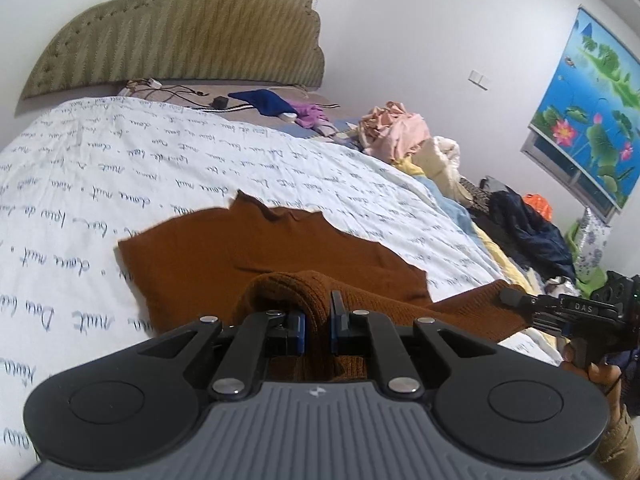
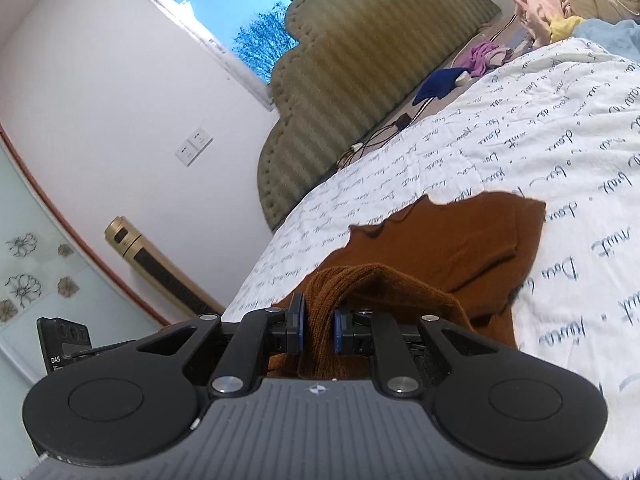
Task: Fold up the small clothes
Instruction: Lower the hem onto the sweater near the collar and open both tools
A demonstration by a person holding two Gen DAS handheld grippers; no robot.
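Nearest in the left wrist view, the left gripper pinches a thick fold of the brown knitted top between its two black fingers with blue pads. The cloth bunches up in a hump just past the tips. In the right wrist view, the right gripper squeezes another ribbed fold of the same brown knitted top. The right gripper also shows at the right edge of the left view, clamped on the brown cloth there.

The rest of the top lies flat on the white bed cover with dark blue writing. It has a wavy edge on its far side.

Farther off, a blue cloth and a purple cloth lie near the head of the bed. A pile of pink and cream clothes sits at the bed's far side. Behind it all stands the padded green headboard with a bumpy cloud shape. A roller blind with pink flowers and green leaves hangs over the window.
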